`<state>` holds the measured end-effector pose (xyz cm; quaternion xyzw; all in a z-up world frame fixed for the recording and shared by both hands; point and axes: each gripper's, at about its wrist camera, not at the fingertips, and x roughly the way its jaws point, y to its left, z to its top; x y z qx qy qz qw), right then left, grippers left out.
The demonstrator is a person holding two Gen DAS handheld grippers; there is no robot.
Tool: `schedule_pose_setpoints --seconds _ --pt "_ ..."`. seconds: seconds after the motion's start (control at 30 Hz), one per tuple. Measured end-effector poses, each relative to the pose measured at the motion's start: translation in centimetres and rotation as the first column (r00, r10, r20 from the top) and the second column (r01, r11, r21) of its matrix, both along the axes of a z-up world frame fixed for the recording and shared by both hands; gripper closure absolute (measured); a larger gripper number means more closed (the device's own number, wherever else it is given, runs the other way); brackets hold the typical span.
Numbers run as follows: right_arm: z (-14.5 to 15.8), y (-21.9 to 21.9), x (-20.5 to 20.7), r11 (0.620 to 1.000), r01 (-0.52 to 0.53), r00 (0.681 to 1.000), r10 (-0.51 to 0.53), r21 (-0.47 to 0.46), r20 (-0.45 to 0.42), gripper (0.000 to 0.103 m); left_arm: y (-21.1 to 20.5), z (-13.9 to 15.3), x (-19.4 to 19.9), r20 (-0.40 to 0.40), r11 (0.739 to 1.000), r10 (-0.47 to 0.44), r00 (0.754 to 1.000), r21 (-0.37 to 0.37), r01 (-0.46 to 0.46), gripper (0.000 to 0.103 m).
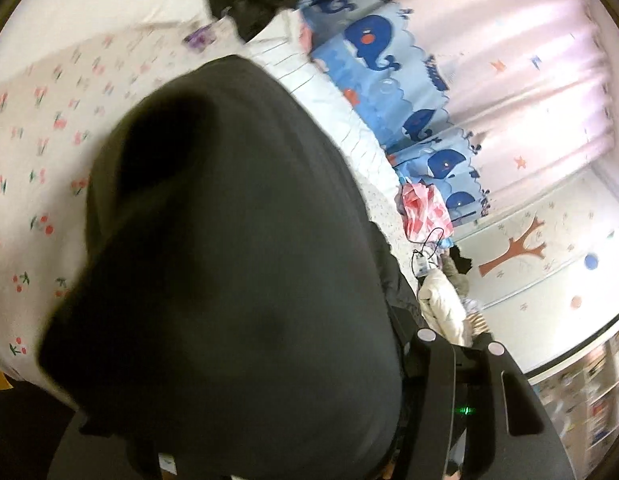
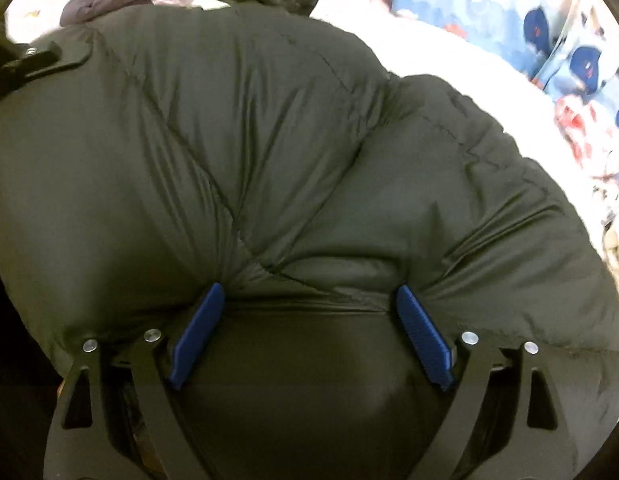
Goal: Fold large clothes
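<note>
Blue pads of the right gripper sit nearest the lens, spread wide with a thick roll of the dark green padded jacket bulging between them; the pads press into the fabric at either side, though whether they truly squeeze it or merely straddle it is hard to say (the jaws look far from closed). That wide stance suits the job, I judge, since a puffy coat needs a broad bite to be carried over in a fold. Its bulk swells away toward the far side, lying on the bed. From the left wrist view, the same jacket drapes right over the left gripper, hiding one finger entirely, so I cannot tell how its jaws stand. Only the right-hand finger and its rivets show, at the near right. Beyond the coat, to the left, spreads a white sheet with small cherries, and to the far right a blue whale-print cushion lines the bed's edge below a pale pink curtain. Folding appears under way, not finished.
</note>
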<state>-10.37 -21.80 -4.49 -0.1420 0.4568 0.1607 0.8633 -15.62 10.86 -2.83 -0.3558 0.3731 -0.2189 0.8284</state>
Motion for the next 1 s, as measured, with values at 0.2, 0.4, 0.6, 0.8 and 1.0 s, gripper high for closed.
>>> schedule_pose_setpoints --seconds 0.2,0.4,0.6,0.8,1.0 --pt "1.1 -2.4 1.3 0.993 -0.028 0.999 0.030 0.112 -0.019 0.017 -4.8 4.8 -2.4 0.114 0.984 -0.066 0.991 0.173 0.046 0.048" --pt "3.6 -14.9 2.2 0.686 0.086 0.977 0.085 0.722 -0.197 0.018 -15.0 9.2 -2.8 0.216 0.902 -0.252 0.943 0.405 0.148 0.047" --pt "4.8 -32.9 0.8 0.216 0.184 0.983 -0.009 0.959 -0.186 0.014 -29.7 6.7 -5.9 0.161 0.662 -0.543 0.825 0.685 0.303 0.047" --pt "7.7 -40.7 2.6 0.243 0.206 0.978 -0.073 0.948 -0.194 0.006 -39.7 1.7 -9.3 0.066 0.465 -0.735 0.675 0.774 0.430 0.047" --pt "9.6 -40.0 4.4 0.581 0.368 0.929 -0.262 0.726 -0.261 0.006 -41.7 1.0 -7.9 0.025 0.382 -0.768 0.640 0.820 0.426 0.047"
